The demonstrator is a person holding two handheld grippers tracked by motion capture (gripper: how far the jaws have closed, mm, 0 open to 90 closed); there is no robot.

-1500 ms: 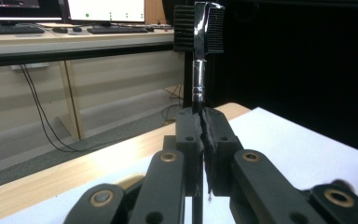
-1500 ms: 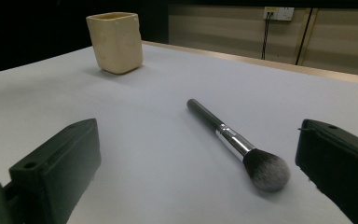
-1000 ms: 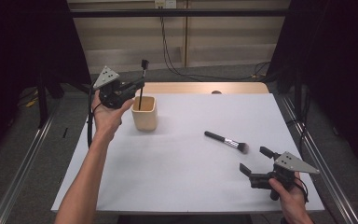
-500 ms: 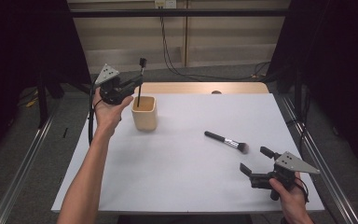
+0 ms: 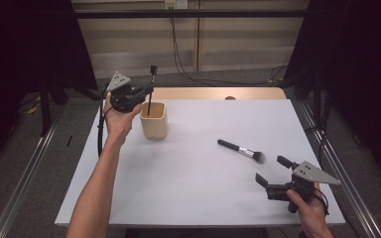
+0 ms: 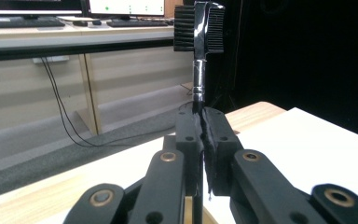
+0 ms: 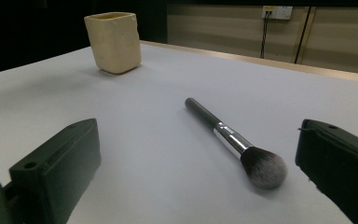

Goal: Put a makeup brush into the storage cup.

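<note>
At the left, the left gripper [image 5: 140,92] is clenched on the thin handle of a comb brush [image 6: 199,28], held upright with its head on top and its lower end dipping into the cup [image 5: 154,120], seemingly so it can be stood inside; the cup's inside is hidden, so whether the tip touches bottom cannot be told. Farther right, a powder brush [image 5: 240,150] lies flat on the table [image 5: 188,193], and the right gripper [image 5: 273,173] rests just beyond its bristles, jaws released and empty, probably waiting its turn.
</note>
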